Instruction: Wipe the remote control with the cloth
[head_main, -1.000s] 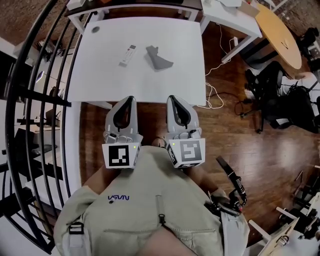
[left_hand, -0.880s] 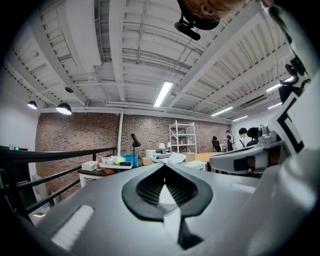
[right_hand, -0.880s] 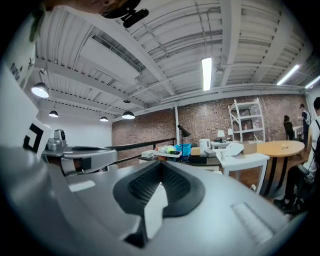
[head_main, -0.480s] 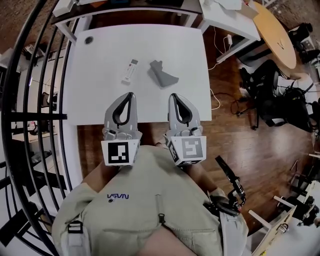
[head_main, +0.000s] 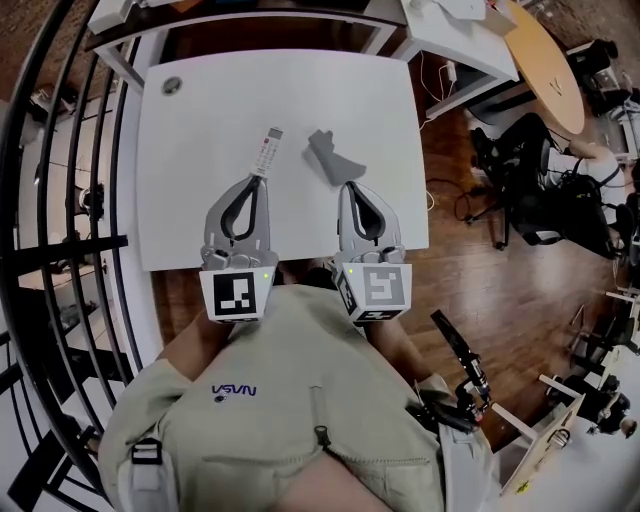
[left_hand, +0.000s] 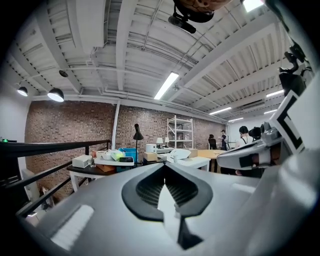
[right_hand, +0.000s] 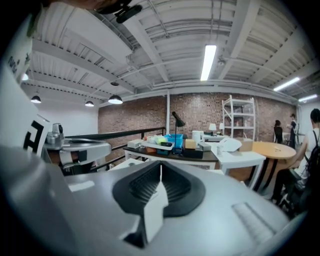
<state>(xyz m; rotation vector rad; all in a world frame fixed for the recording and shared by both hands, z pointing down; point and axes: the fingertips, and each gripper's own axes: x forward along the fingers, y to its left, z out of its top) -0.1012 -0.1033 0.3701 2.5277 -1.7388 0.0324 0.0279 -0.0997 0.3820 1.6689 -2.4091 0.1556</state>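
A slim white remote control (head_main: 267, 150) lies on the white table (head_main: 190, 200), pointing away from me. Just to its right lies a crumpled grey cloth (head_main: 333, 158). My left gripper (head_main: 254, 179) is shut and empty, its tip just short of the remote's near end. My right gripper (head_main: 351, 187) is also shut and empty, its tip close to the cloth's near edge. Both reach in over the table's near edge. The left gripper view (left_hand: 164, 165) and the right gripper view (right_hand: 160, 168) show the jaws closed together and the room beyond, with neither remote nor cloth in sight.
A small dark round object (head_main: 171, 86) sits at the table's far left corner. A black railing (head_main: 60, 250) runs along the left. More white tables and a round wooden table (head_main: 545, 55) stand beyond; an office chair (head_main: 525, 190) is at the right.
Both grippers have moved forward from in front of the table's edge to over the table, closer to the remote and the cloth. Both stayed shut.
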